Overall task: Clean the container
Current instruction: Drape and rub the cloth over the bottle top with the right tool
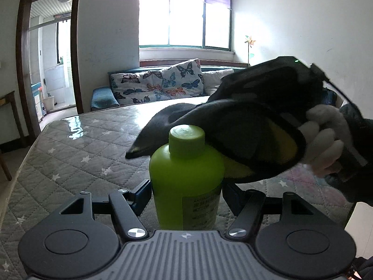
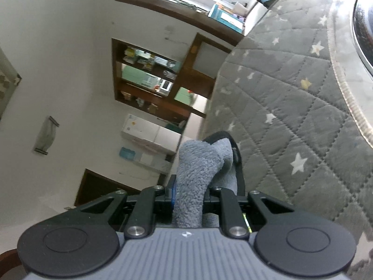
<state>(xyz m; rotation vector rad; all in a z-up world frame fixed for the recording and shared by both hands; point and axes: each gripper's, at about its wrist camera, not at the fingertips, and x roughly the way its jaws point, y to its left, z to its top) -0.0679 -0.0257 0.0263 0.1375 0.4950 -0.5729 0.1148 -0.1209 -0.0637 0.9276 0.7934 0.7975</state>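
A lime-green bottle with a green cap stands upright between the fingers of my left gripper, which is shut on its lower body. From the right, a gloved hand holds the black housing of my other gripper just above and behind the cap. A dark flap of cloth hangs from it beside the cap. In the right wrist view, my right gripper is shut on a fluffy grey cloth, and the bottle is hidden there.
A grey quilted surface with white stars lies under the bottle and fills the right of the tilted view. A butterfly-print sofa and a doorway stand beyond. A shiny dark round object sits at the top right.
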